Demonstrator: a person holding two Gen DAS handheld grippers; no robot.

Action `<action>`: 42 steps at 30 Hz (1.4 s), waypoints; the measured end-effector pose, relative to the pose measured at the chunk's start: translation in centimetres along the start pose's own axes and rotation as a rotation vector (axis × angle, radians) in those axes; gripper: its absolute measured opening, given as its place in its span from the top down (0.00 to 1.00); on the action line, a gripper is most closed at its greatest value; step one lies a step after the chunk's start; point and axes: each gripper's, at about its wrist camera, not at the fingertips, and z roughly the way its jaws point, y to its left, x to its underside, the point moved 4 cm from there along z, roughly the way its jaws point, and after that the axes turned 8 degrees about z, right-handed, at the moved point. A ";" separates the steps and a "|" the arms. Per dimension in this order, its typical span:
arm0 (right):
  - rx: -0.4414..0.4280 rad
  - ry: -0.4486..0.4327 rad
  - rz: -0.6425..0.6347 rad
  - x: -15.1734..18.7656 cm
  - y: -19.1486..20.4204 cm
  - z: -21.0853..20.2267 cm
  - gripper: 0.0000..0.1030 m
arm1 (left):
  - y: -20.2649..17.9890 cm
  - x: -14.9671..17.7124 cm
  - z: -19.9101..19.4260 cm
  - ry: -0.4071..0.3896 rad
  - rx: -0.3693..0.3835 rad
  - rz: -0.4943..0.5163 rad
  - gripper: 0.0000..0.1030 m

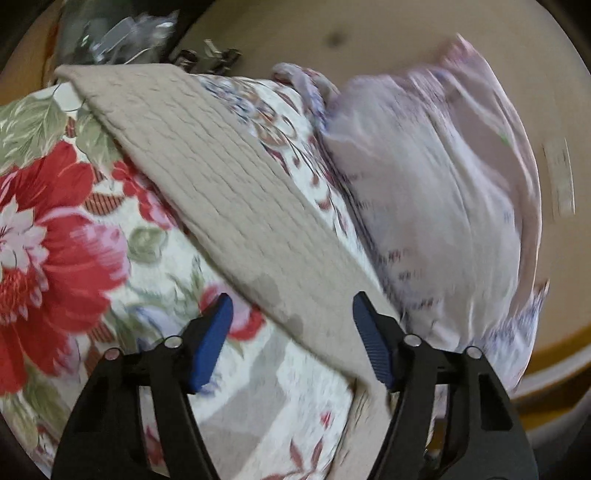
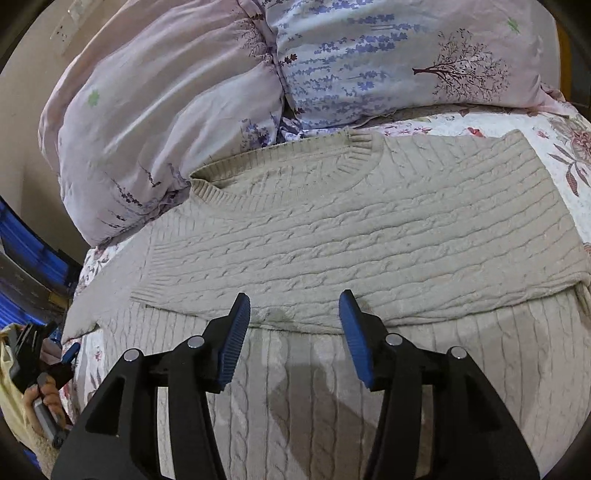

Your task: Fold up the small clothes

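A beige sweater [image 2: 369, 229] lies flat on the bed [image 1: 55, 221], its collar toward the pillows [image 2: 221, 74]. Right gripper [image 2: 293, 314] hovers over its folded edge, fingers spread, holding nothing; left gripper [image 1: 291, 314] likewise spread, above the sweater's edge

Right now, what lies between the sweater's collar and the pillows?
Nothing: in the right wrist view the sweater collar lies right against the pillows.

My left view smears the lilac pillow [image 1: 436, 184] into streaks. Dark clutter [image 1: 122, 33] beyond the bed is unreadable. My right view's bottom edge cuts off the beige cable-knit sweater [image 2: 369, 229].
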 end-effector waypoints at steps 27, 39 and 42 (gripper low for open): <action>-0.052 -0.040 0.043 -0.9 -3.6 -3.1 0.46 | -20.9 5.8 4.7 0.082 0.399 0.303 0.94; 0.023 -0.107 0.024 -1.7 -5.6 -5.3 0.46 | -25.9 22.3 14.7 0.465 0.376 0.487 0.67; 0.001 -0.129 -0.064 -2.3 -3.7 -5.9 0.46 | -25.4 21.6 13.8 0.469 0.401 0.458 0.46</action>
